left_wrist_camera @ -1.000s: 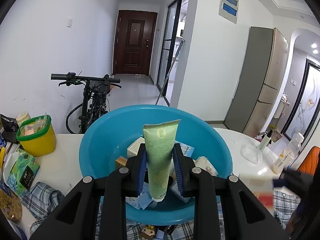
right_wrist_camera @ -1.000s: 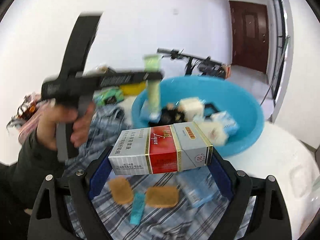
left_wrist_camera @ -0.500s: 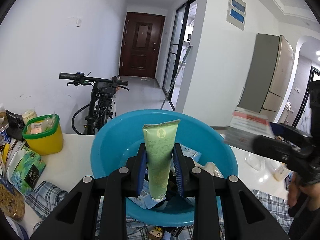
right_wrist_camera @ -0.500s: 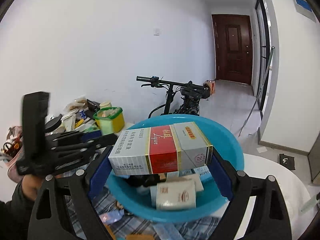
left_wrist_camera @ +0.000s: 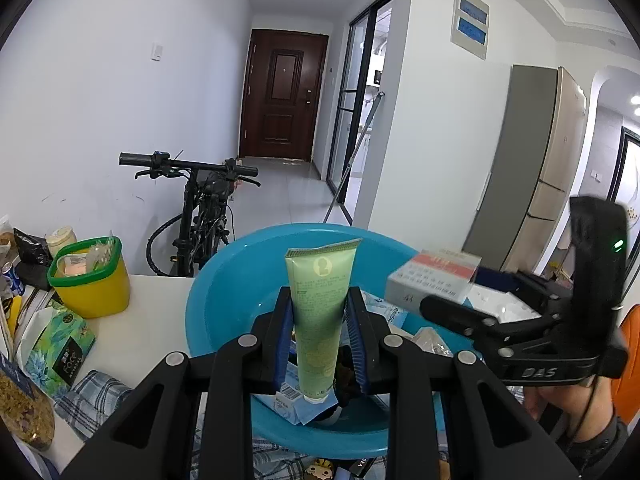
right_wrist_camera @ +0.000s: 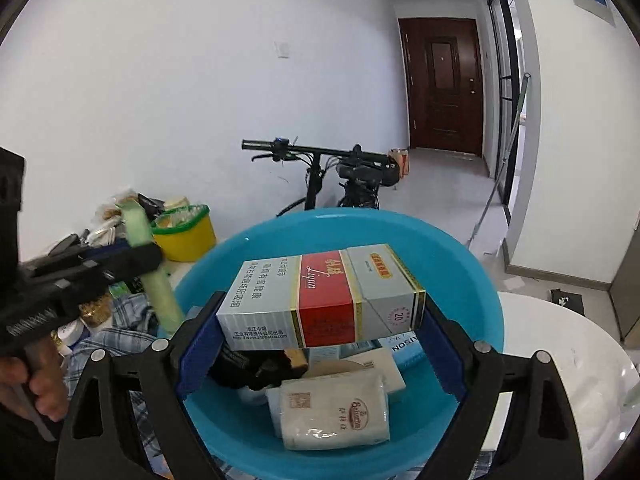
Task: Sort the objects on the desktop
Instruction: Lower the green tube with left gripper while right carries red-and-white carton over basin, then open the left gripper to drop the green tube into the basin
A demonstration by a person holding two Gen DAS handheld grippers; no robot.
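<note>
My left gripper [left_wrist_camera: 319,340] is shut on an upright green tube [left_wrist_camera: 320,312], cap down, above the near part of the blue basin [left_wrist_camera: 236,276]. My right gripper [right_wrist_camera: 320,328] is shut on a grey and red cigarette carton [right_wrist_camera: 320,300], held level over the blue basin [right_wrist_camera: 460,276]. The carton [left_wrist_camera: 434,278] and the right gripper show at the right of the left wrist view. The tube [right_wrist_camera: 150,268] shows at the left of the right wrist view. The basin holds several packets, among them a white tissue pack [right_wrist_camera: 332,412].
A yellow tub with a green rim [left_wrist_camera: 90,278] stands on the white table [left_wrist_camera: 148,320] left of the basin, with a green box [left_wrist_camera: 56,350] and checked cloth [left_wrist_camera: 96,396] nearby. A bicycle [left_wrist_camera: 204,208] leans by the wall behind.
My right gripper has carried the carton up from the checked cloth to over the basin. My left gripper has stayed over the basin with the tube, drawing back slightly.
</note>
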